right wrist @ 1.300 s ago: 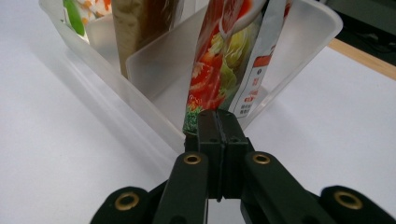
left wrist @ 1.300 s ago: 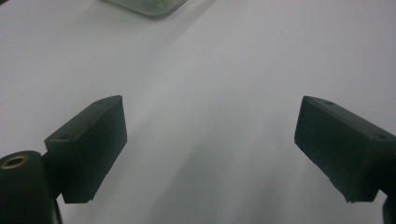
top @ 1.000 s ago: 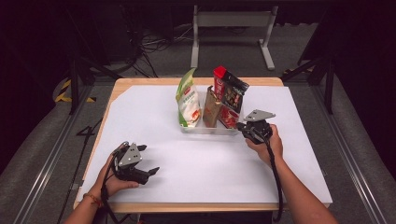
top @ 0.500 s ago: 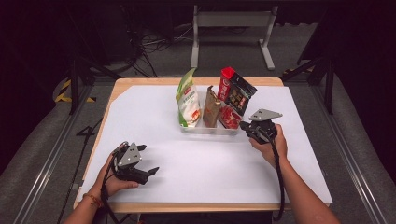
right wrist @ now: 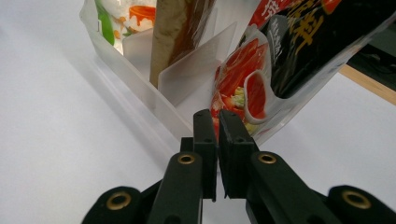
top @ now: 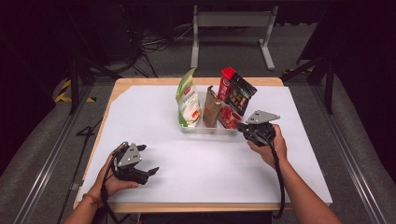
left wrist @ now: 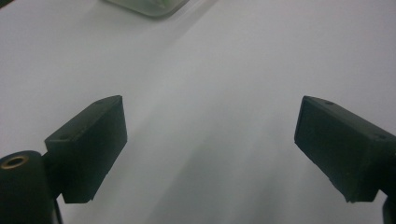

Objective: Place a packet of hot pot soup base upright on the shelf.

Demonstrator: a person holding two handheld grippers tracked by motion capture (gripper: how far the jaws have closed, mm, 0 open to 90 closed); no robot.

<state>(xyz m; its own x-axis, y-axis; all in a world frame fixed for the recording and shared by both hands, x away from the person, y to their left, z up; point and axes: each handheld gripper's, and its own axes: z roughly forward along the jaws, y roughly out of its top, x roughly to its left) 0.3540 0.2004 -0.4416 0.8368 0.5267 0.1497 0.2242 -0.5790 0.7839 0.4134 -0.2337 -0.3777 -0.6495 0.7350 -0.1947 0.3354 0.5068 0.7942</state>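
Observation:
A clear plastic bin [top: 205, 131] with dividers stands at the table's middle back. It holds a green and white pouch [top: 187, 100], a brown pouch [top: 211, 107] and a red and black pouch [top: 236, 93] that leans to the right. My right gripper [top: 239, 126] is at the bin's right end, low beside the red and black pouch. In the right gripper view its jaws [right wrist: 217, 114] are shut with nothing between them, tips just short of that pouch [right wrist: 303, 42]. My left gripper [top: 148, 158] rests at the front left, open, over bare white table [left wrist: 210, 140].
White sheet [top: 210, 168] covers the wooden table; its front and middle lie between the two hands. The bin's near wall [right wrist: 135, 70] and a divider [right wrist: 196, 70] rise just left of my right jaws. Dark floor, cables and a metal stand [top: 233, 21] lie beyond the table.
The red and black pouch has tipped over to the right, and my right gripper has shifted slightly right along the bin's end. The left hand has stayed put.

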